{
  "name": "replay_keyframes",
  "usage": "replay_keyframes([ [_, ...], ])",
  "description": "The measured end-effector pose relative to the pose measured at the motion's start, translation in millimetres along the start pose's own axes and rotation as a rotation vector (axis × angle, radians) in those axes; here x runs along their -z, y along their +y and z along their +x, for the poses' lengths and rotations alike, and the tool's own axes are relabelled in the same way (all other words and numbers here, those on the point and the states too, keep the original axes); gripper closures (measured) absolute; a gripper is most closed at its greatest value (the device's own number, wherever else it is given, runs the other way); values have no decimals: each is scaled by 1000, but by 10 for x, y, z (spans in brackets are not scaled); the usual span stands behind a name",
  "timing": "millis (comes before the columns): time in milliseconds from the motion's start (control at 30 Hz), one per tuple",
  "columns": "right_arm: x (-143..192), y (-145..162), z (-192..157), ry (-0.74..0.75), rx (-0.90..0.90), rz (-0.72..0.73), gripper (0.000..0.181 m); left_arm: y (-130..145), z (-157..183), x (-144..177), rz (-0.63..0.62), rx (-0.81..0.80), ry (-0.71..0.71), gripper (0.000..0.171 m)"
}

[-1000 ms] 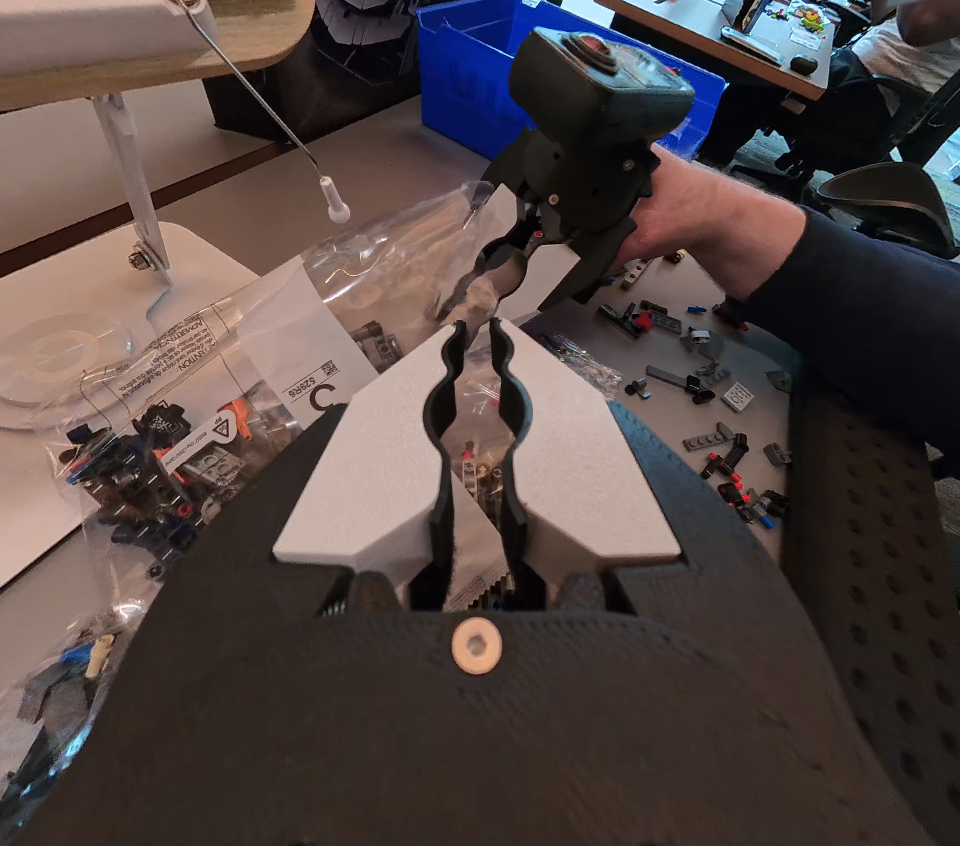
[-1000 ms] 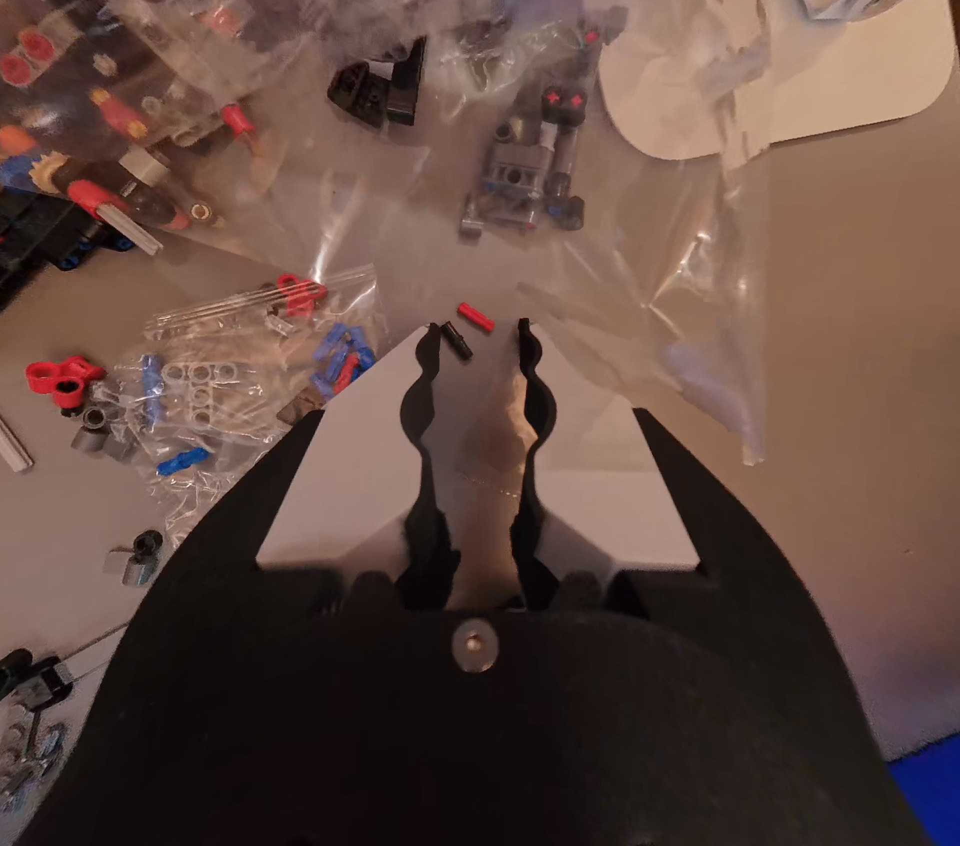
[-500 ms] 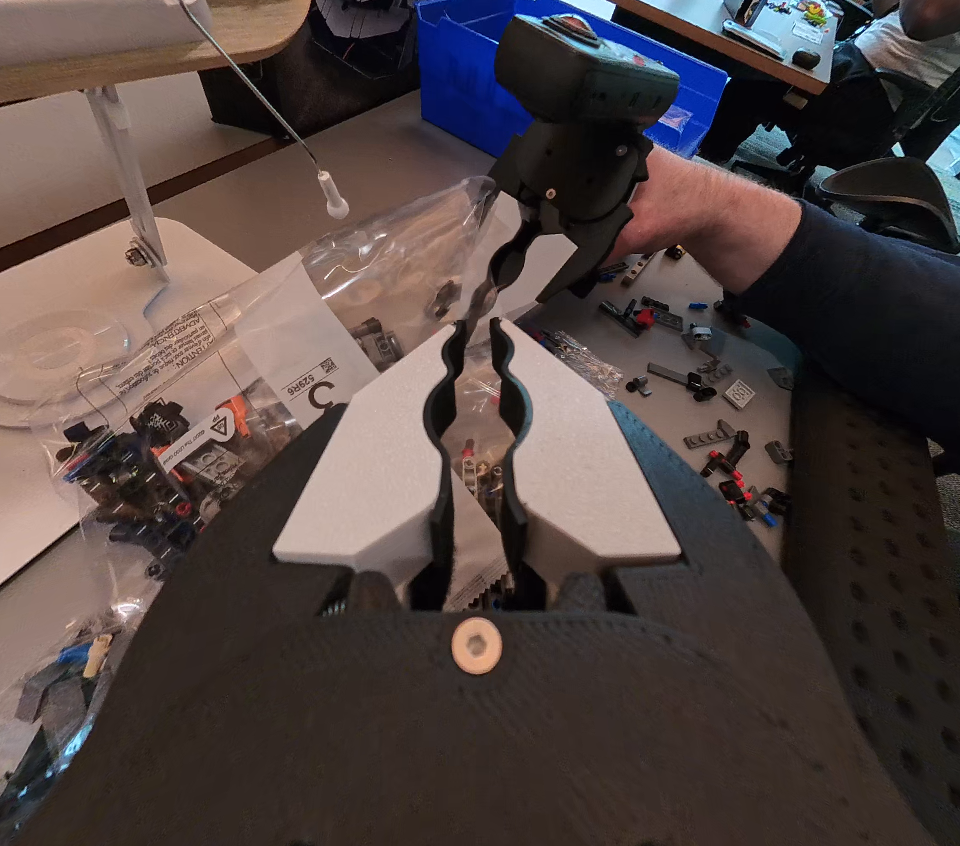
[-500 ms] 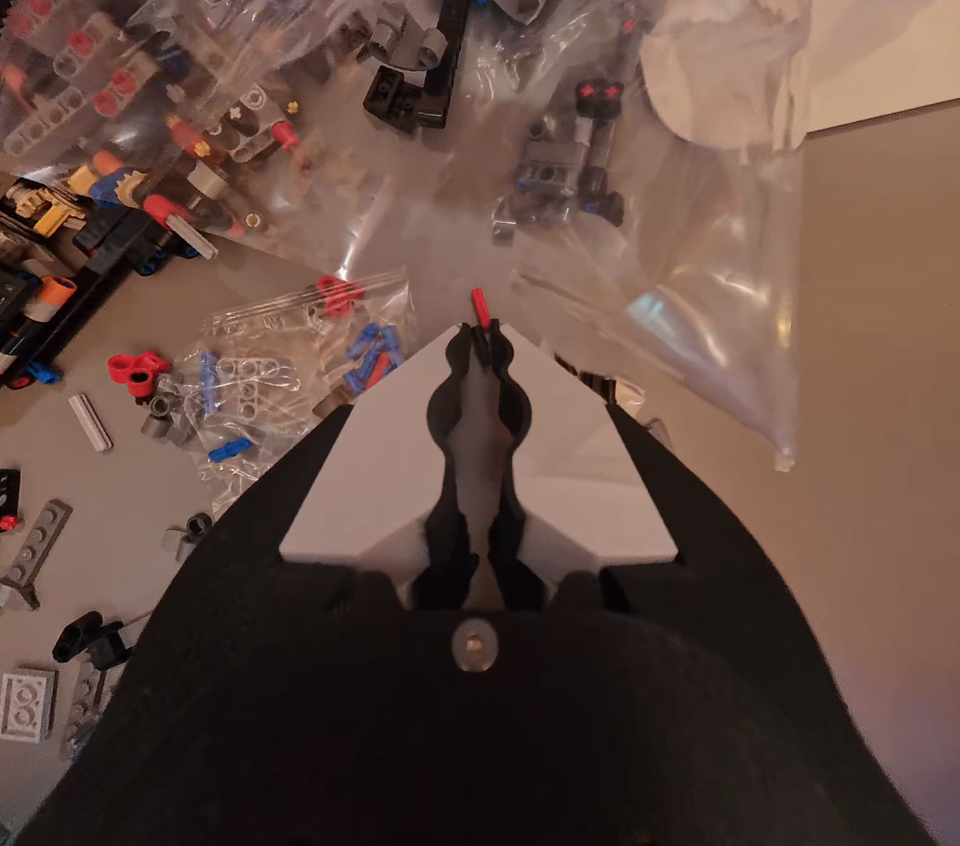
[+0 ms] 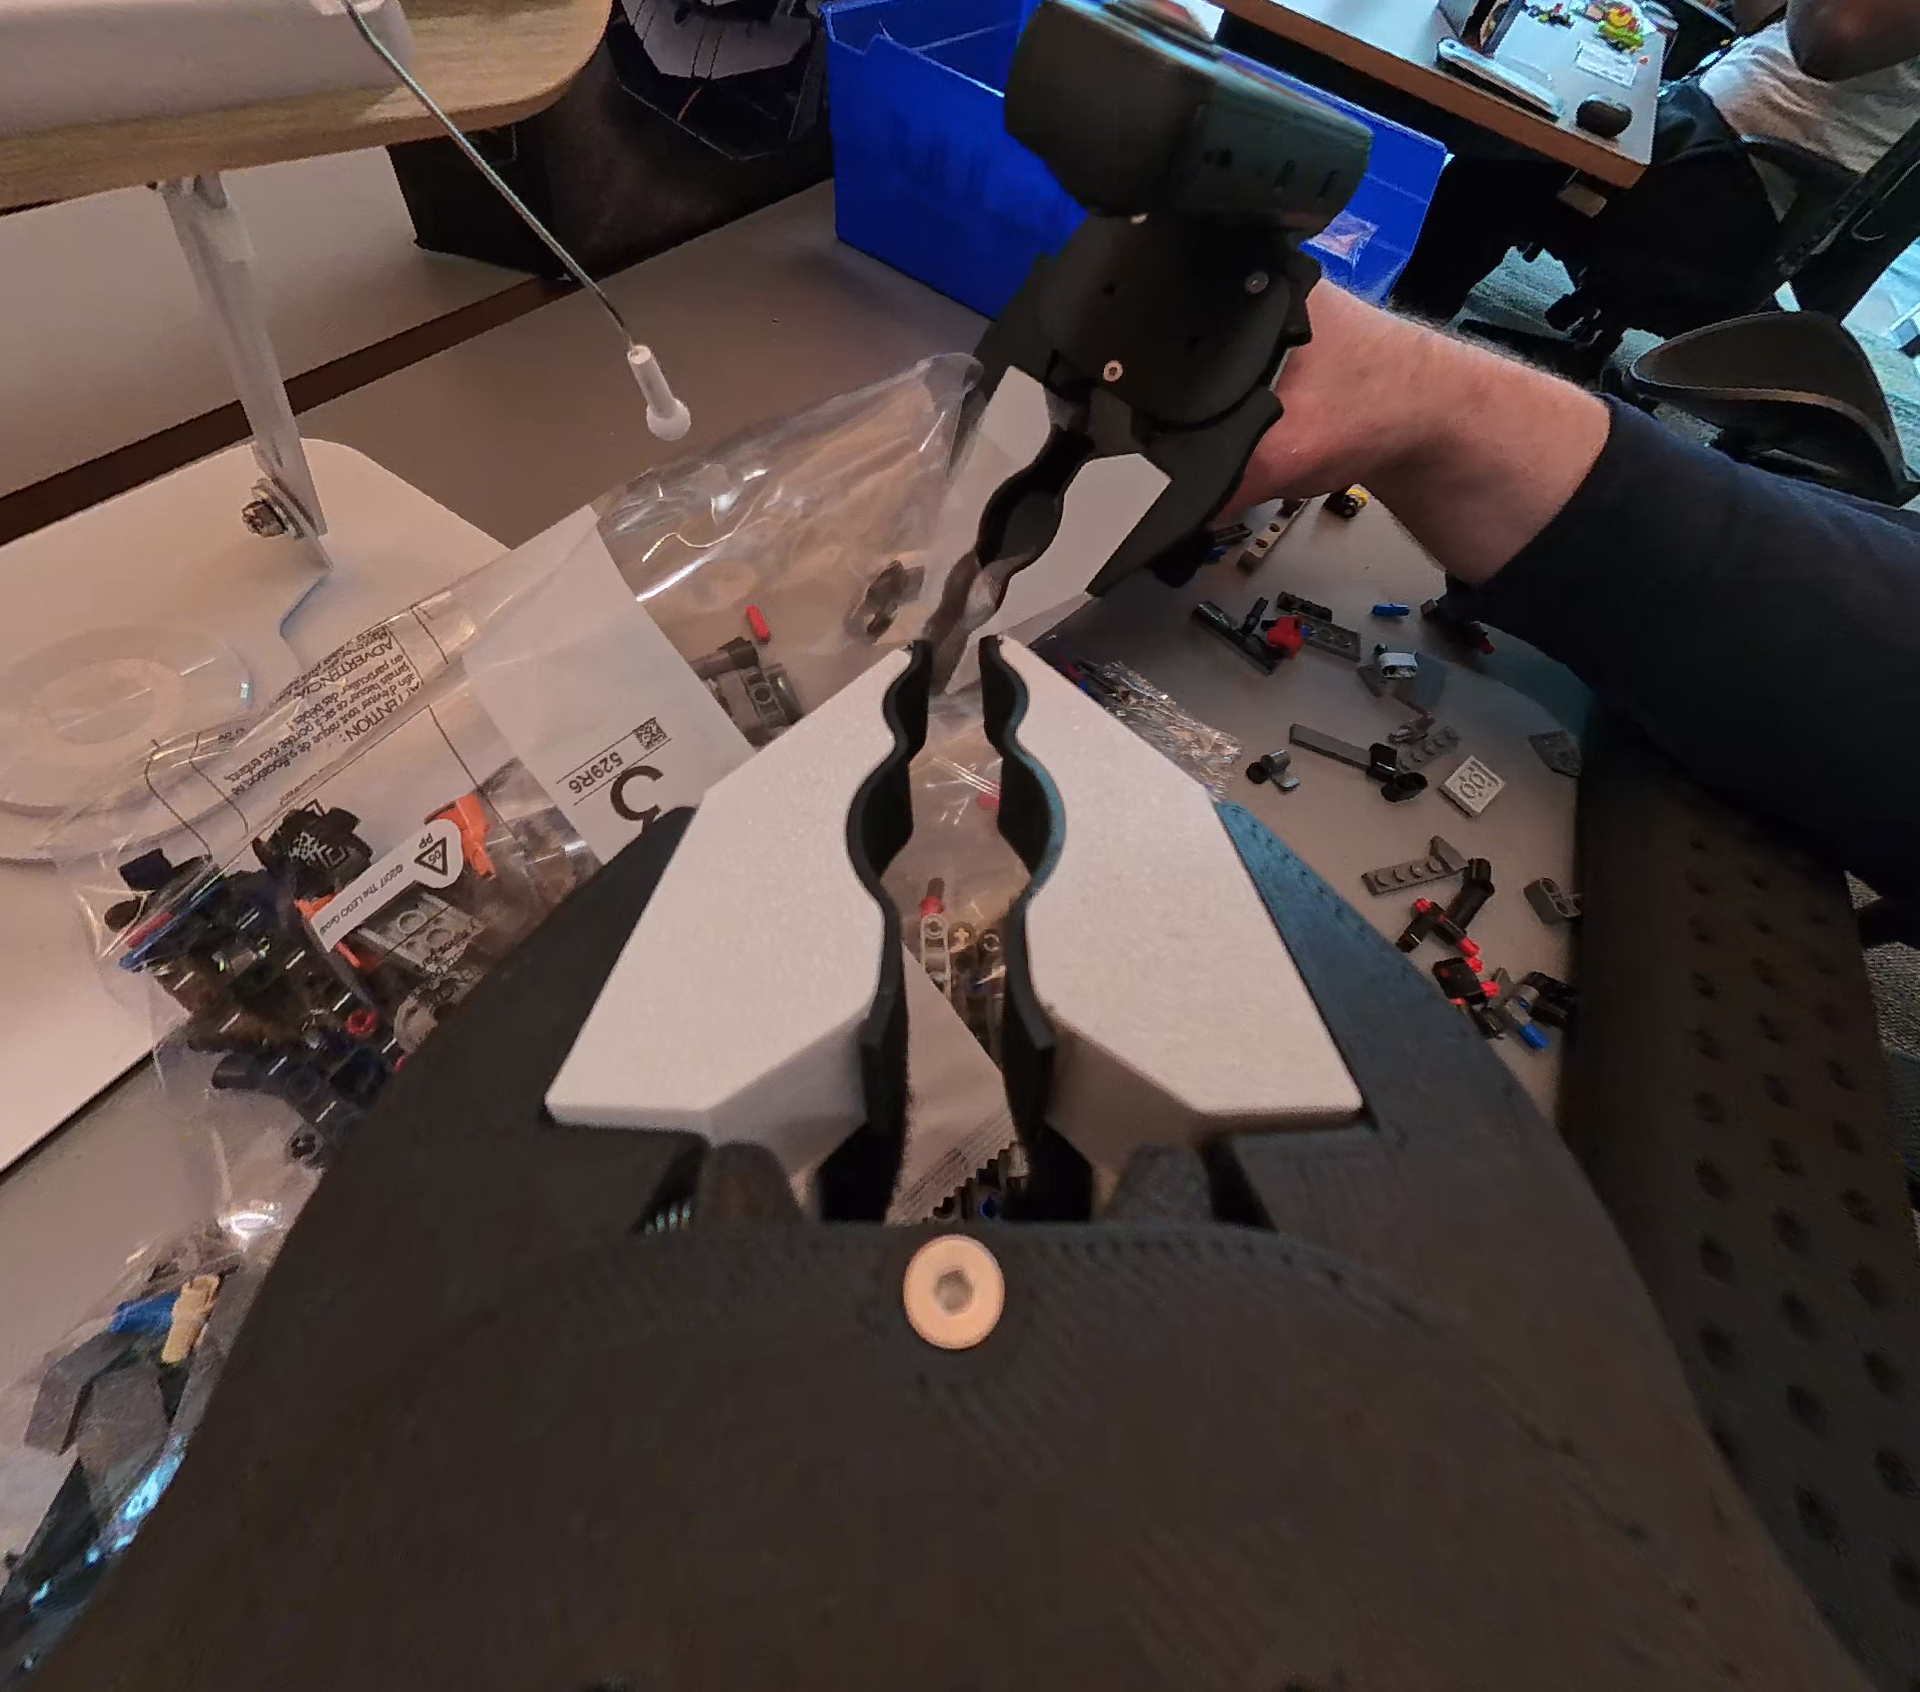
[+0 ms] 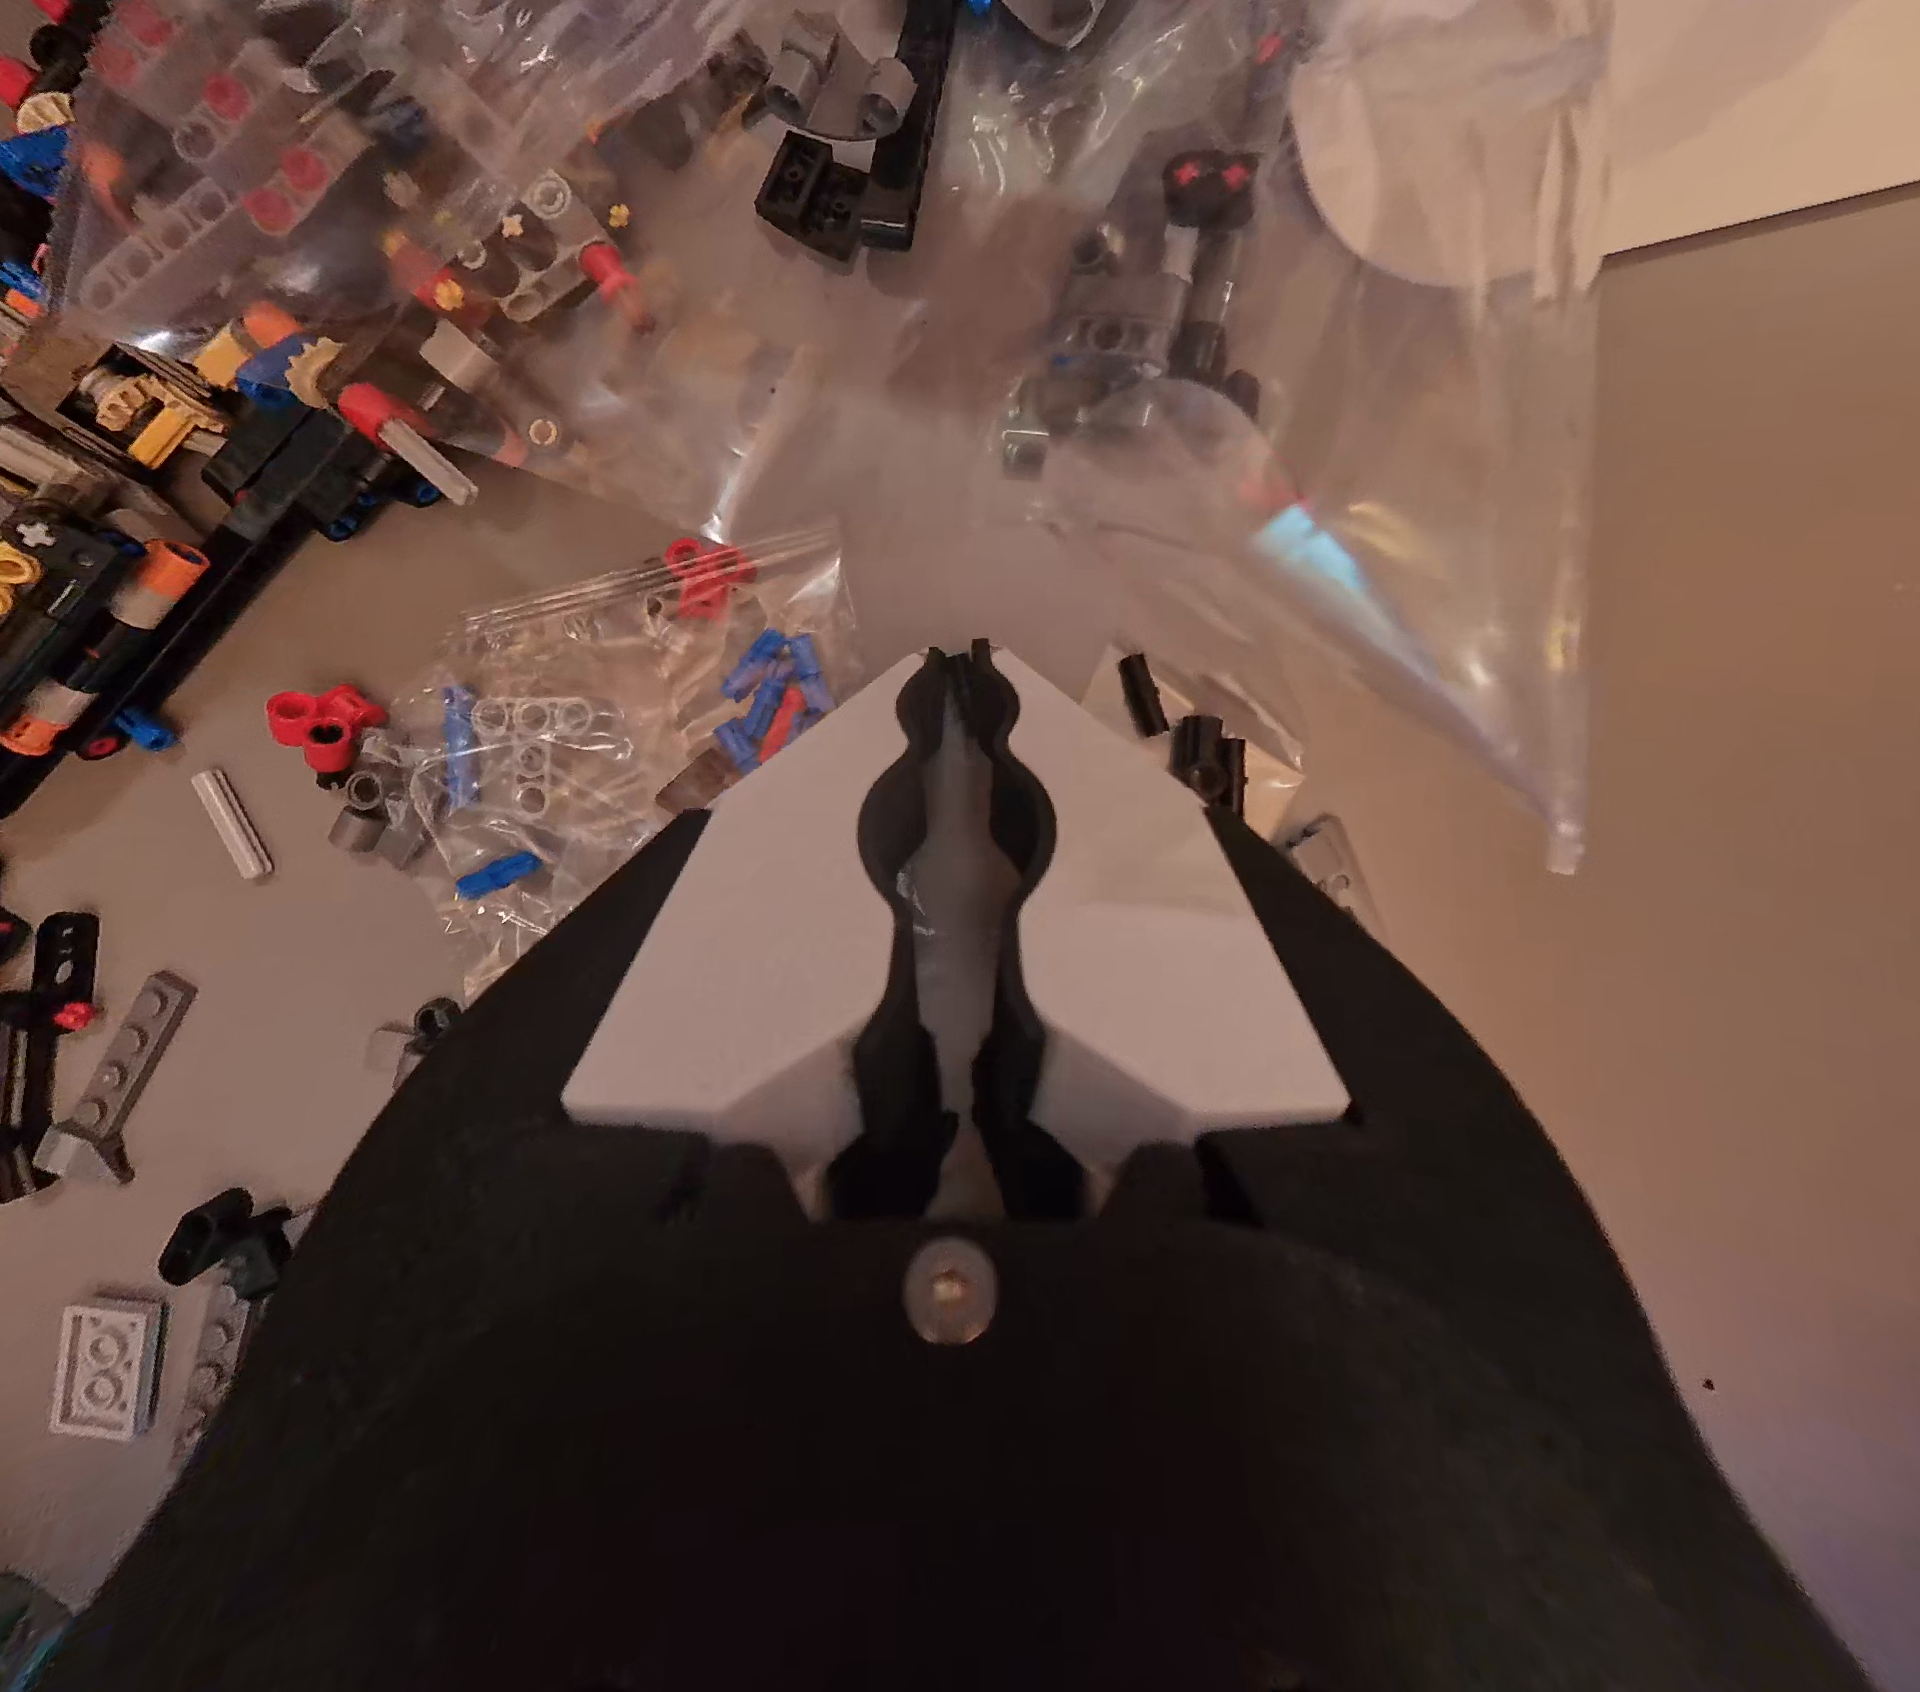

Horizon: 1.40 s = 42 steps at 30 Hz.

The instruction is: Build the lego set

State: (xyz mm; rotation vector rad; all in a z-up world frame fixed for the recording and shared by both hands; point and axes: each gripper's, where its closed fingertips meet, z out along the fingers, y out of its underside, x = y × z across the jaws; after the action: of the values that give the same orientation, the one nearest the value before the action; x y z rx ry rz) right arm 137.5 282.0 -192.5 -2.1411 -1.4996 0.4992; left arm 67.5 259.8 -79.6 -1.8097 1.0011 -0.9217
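Observation:
My left gripper is shut on the serrated edge of a large clear plastic bag of lego pieces and holds it up. My right gripper is shut, with what looks like a small black pin pinched at its tips. In the left wrist view the right gripper points down into the bag's open mouth, just beyond my left fingertips. The bag spreads ahead of the right gripper with grey and black pieces inside. A small red pin lies in the bag.
A small clear bag of blue and grey pins and loose pieces lie on the grey table. A white stand holding a booklet stands at left, a blue bin behind. A black chair is at right. Tip to tip, the grippers are about 15 cm apart.
My right gripper went from open over a black and a red pin to shut, then drew back and up from the table. My left gripper kept its hold and place.

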Motion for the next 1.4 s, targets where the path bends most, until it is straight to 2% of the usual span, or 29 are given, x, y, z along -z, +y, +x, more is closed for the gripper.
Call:
replay_keyframes([
  [67,21,-54,17,14,-4,16,172,-1,9,-5,1,1,5,164],
  [167,50,-161,9,25,7,48,170,8,55,-32,-5,-7,21,165],
  [300,11,-233,13,29,21,56,168,-55,276,-79,14,-73,81,165],
  [433,-11,-300,57,32,35,72,170,72,416,-235,-64,-164,84,165],
  [567,-16,-221,53,13,21,48,170,132,460,-287,-94,-202,87,165],
  [800,1,-27,180,96,11,-41,166,116,357,-240,-80,-162,66,165],
  [967,-50,-20,205,89,-19,-34,161,155,346,-265,-101,-173,54,165],
  [1067,-60,-24,201,75,-38,-24,162,140,350,-258,-97,-175,53,165],
  [1200,-67,-21,174,41,-60,-9,180,134,342,-249,-95,-174,50,165],
  [1400,-41,18,77,-7,-44,-22,180,132,340,-241,-97,-182,43,165],
])
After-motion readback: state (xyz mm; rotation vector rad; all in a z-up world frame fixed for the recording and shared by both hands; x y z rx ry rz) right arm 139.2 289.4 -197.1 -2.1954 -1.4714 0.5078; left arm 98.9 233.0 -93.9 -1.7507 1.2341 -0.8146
